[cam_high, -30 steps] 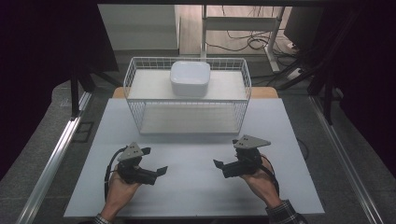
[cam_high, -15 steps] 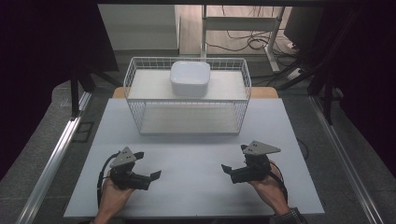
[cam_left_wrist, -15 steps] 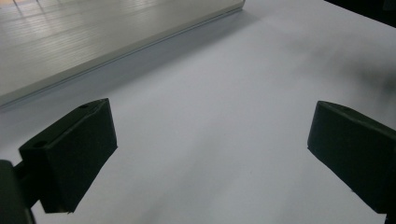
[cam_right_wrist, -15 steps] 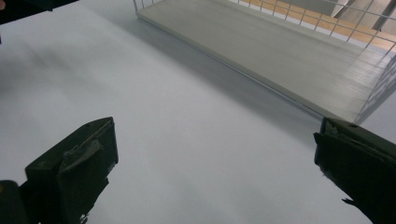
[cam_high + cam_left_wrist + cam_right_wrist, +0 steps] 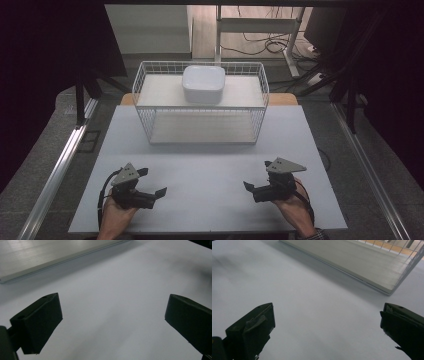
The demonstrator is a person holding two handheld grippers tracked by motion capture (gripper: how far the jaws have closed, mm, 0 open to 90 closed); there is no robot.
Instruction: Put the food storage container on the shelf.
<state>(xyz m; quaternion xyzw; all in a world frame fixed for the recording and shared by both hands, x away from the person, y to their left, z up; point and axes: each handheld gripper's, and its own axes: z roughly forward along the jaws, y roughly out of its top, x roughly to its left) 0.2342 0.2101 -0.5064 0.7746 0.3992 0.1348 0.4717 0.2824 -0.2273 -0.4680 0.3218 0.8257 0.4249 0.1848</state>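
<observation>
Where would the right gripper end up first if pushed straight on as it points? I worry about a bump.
The right gripper points toward the table's middle, at the left gripper. Bare table lies between, so it would probably meet that gripper first, though heights are unclear. The basket stands off to one side.

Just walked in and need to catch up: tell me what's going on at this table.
A person sits at a white table with a gripper in each hand. The left gripper and right gripper both rest low near the table's front edge, open and holding nothing. Farther back stands a white wire basket with a white bowl upside down on its upper shelf. Neither gripper is near the basket or the bowl.
</observation>
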